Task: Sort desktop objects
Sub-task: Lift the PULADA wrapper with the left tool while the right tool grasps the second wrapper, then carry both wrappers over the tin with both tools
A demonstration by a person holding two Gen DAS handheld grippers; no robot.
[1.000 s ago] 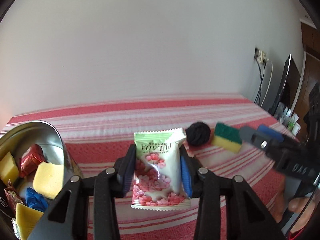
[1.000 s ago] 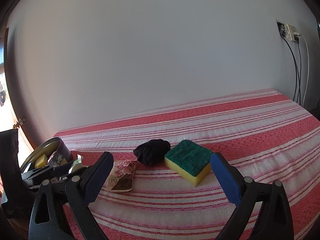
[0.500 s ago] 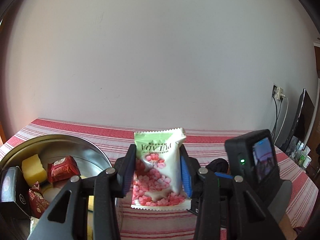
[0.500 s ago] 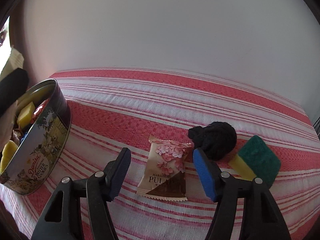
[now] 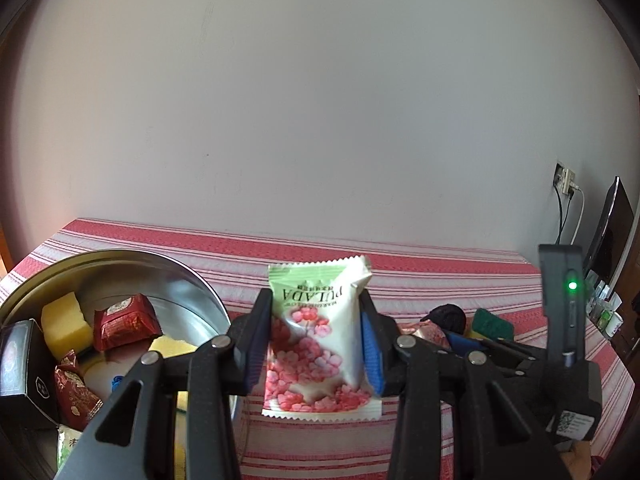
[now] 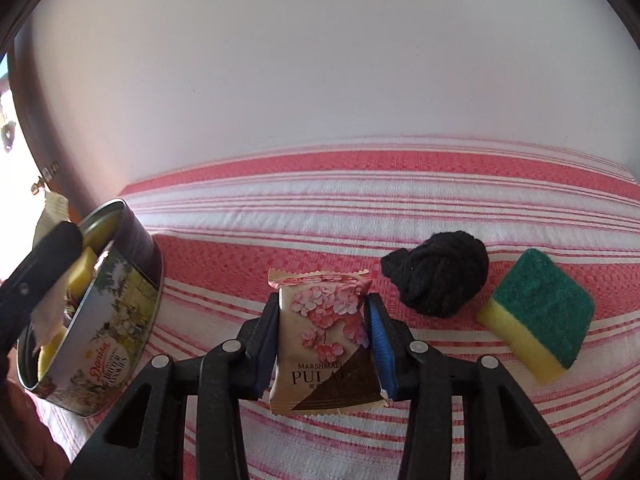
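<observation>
Lower left: cookie tin (image 5: 132, 258) already holds several wrappers and sponges. Centre: left gripper (image 5: 316, 344) clamps the green marshmallow packet (image 5: 320, 336) beside the tin, unreleased. Right gripper (image 6: 324, 340), jaws just closing from wide open, now pinches the beige marshmallow packet (image 6: 324, 336). Right: black sock ball (image 6: 438, 276) and sponge (image 6: 536, 314) remain on the cloth.

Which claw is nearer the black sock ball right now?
Right. The right claw, its jaws just closed on a pink snack packet, sits beside the sock ball. The left claw holds a green-topped packet over by the tin.
</observation>
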